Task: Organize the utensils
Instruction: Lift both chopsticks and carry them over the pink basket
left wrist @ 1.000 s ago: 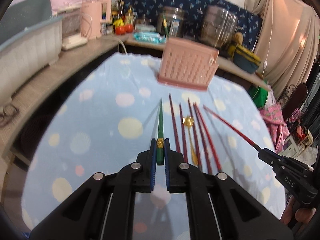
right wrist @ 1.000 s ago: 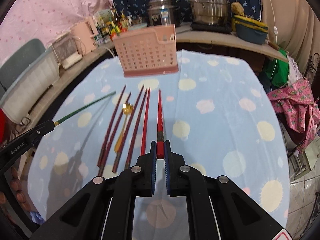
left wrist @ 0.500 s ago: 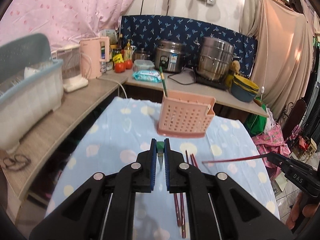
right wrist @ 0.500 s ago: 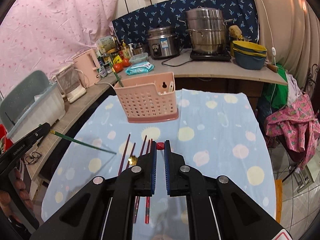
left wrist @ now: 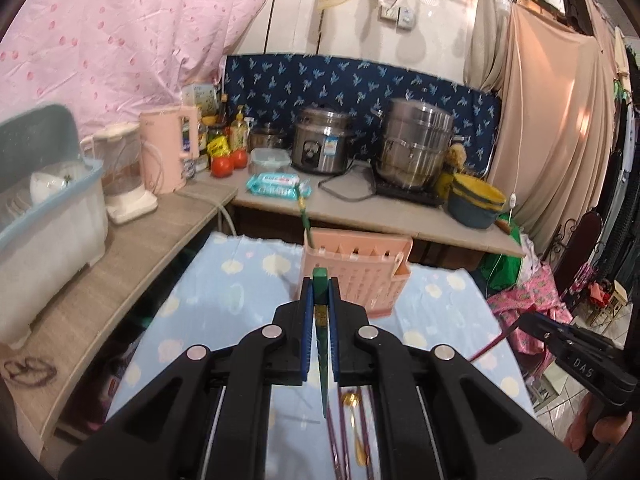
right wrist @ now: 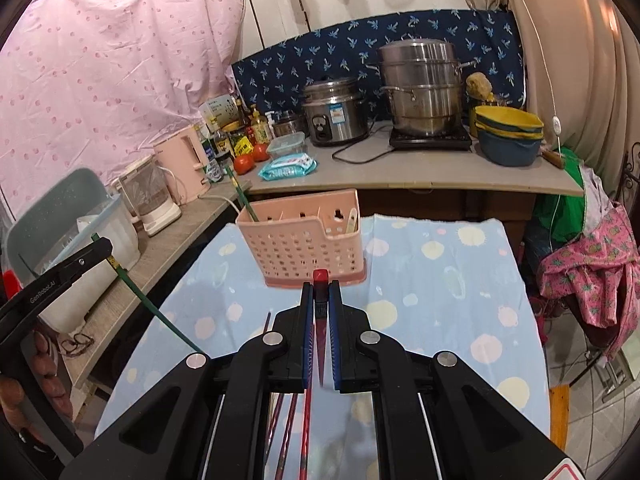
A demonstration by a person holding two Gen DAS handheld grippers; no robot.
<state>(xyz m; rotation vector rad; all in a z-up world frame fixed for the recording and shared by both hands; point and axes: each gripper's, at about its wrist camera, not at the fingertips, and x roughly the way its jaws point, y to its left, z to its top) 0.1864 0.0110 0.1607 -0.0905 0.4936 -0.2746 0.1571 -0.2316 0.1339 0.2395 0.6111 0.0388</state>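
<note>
The left gripper [left wrist: 320, 312] pinches a green chopstick [left wrist: 321, 344] above the desk [left wrist: 224, 280], before the pink basket [left wrist: 360, 276].

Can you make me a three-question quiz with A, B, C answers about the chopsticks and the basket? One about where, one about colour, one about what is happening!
1. Where does the pink basket stand?
A. On the spotted blue cloth
B. On the wooden counter
C. On the floor

2. What colour is the chopstick in the left gripper?
A. Yellow
B. Green
C. White

3. What is the right gripper doing?
A. Wide open, empty
B. Holding a spoon
C. Pinching a red chopstick

Answers: 1 A, its base sits on the cloth. 2 B, the stick between the pads is green. 3 C, the pads squeeze the red stick.
</note>
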